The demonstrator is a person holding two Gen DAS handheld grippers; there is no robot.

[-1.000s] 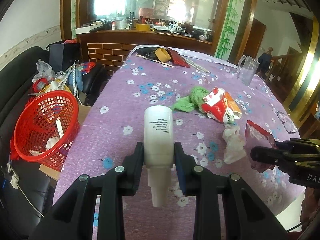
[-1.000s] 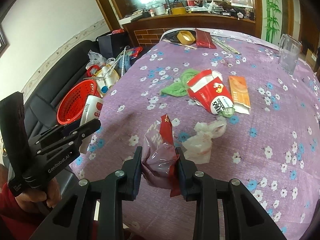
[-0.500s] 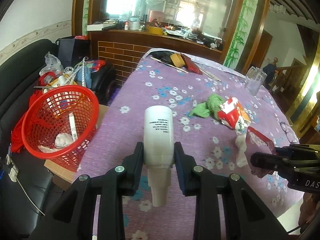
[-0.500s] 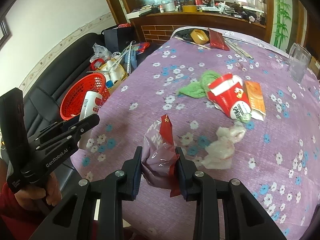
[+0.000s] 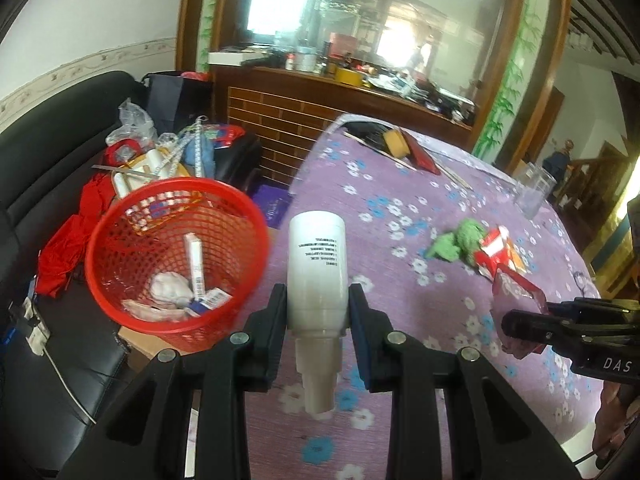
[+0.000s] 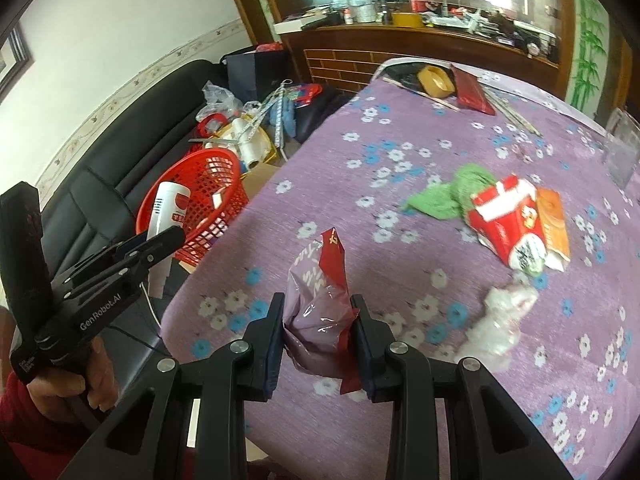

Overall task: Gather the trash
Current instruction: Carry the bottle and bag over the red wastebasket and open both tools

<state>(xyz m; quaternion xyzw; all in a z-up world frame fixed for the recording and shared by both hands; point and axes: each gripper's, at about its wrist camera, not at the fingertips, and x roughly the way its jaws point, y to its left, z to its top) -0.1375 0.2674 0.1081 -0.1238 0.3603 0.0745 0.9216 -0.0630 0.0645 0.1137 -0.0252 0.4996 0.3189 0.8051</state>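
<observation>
My left gripper is shut on a white plastic bottle, held above the table's left edge just right of the red mesh basket. The basket holds crumpled paper and small boxes. My right gripper is shut on a crumpled pink and red wrapper over the purple flowered tablecloth. In the right wrist view the left gripper and bottle hang in front of the basket. On the table lie a red snack bag, a green cloth and a crumpled white plastic.
A black sofa with bags and clutter stands left of the basket. An orange packet, tape roll, red pouch and a glass jug stay on the table. A wooden counter is behind.
Both grippers have moved left with their loads, toward the table's left edge. The red basket now looms larger and closer in both views. Neither grip has changed.
</observation>
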